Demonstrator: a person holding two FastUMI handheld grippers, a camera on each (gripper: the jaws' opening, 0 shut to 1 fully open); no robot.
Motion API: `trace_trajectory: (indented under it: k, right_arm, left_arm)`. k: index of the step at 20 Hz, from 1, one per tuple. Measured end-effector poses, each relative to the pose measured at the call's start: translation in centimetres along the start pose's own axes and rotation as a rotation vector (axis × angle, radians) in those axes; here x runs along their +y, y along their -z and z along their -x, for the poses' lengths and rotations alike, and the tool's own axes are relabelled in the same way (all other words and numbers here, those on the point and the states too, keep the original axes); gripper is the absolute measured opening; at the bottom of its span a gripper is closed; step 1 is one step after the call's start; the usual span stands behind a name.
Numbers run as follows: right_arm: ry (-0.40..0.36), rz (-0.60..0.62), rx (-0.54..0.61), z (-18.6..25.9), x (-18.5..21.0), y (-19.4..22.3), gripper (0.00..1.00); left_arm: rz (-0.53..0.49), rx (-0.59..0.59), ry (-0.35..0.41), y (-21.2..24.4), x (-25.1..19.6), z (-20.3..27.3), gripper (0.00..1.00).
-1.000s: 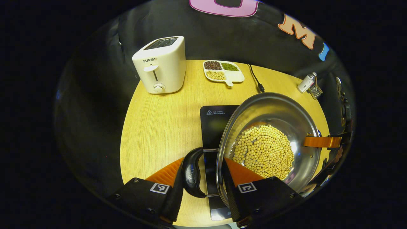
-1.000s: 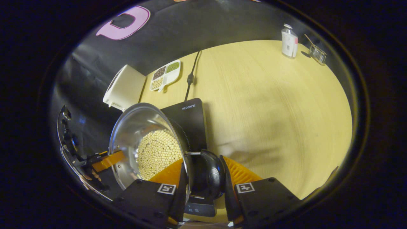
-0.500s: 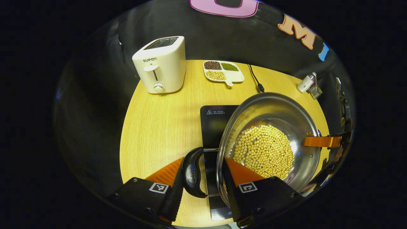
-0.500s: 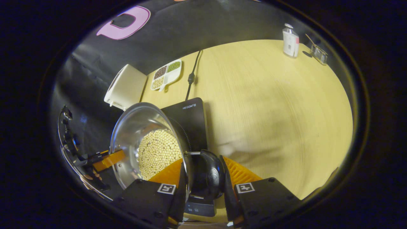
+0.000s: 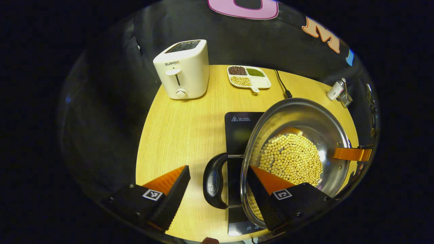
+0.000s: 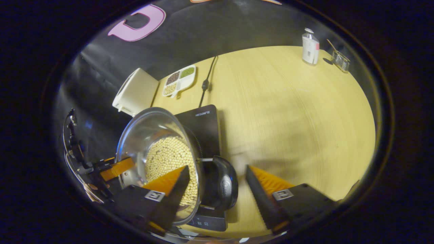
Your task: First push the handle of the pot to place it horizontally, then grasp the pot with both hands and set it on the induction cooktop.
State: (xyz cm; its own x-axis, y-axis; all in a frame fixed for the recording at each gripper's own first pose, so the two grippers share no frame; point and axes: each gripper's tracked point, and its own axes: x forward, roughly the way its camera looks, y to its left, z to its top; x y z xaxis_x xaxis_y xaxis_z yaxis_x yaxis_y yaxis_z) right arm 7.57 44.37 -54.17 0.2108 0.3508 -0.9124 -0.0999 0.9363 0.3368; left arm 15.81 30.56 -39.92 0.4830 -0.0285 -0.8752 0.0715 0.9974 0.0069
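Observation:
A steel pot holding soybeans sits on the black induction cooktop. The pot's black side handle lies between the spread fingers of my left gripper, which is open and touches nothing. In the right gripper view the pot rests on the cooktop. Its other black handle stands in the gap of my right gripper, also open. Each gripper's finger shows across the pot in the other's view: the right one's finger and the left one's finger.
On the round wooden table a white toaster stands at the back left, with a divided dish of beans and the cooktop's cable beside it. A small bottle and a wire rack stand at the far edge.
Both grippers were shut on the pot's handles and have opened, letting them go. The pot stays on the cooktop.

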Motion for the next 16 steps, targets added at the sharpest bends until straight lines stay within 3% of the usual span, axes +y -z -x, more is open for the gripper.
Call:
trace_trajectory:
  k: [1,2,3,6,7,8,10,11,16]
  right_arm:
    - [-0.006,0.012,-0.02,0.5,0.0,-0.2,1.0]
    - [-0.011,0.016,-0.038,1.2,0.0,-0.4,1.0]
    - [-0.018,0.013,-0.063,2.0,-0.1,-0.8,0.94]
    - [-0.004,-0.002,-0.129,4.2,-1.4,-2.1,0.93]
    - [0.001,-0.005,-0.148,4.9,-1.9,-2.5,1.0]
    - [0.002,-0.008,-0.167,5.8,-2.3,-2.8,0.93]
    - [-0.015,-0.009,-0.206,7.6,-3.0,-3.5,0.93]
    - [-0.024,-0.009,-0.214,8.6,-3.5,-3.6,1.0]
    - [-0.045,0.04,-0.272,14.3,-7.2,-4.2,0.93]
  left_arm:
    - [0.008,-0.024,0.0,-0.3,-0.2,0.7,1.0]
    - [0.006,-0.044,-0.008,-0.6,-0.3,1.4,0.99]
    - [-0.003,-0.067,-0.023,-1.0,-0.2,2.0,0.99]
    - [-0.034,-0.118,-0.073,-2.1,-0.6,4.4,0.99]
    - [-0.041,-0.129,-0.077,-2.3,-1.2,5.2,0.99]
    - [-0.045,-0.136,-0.078,-2.5,-2.0,6.0,0.99]
    - [-0.049,-0.147,-0.084,-2.5,-3.4,7.4,0.98]
    - [-0.051,-0.154,-0.086,-2.6,-4.2,8.1,0.97]
    - [-0.023,-0.205,-0.077,-2.9,-10.1,12.6,0.97]
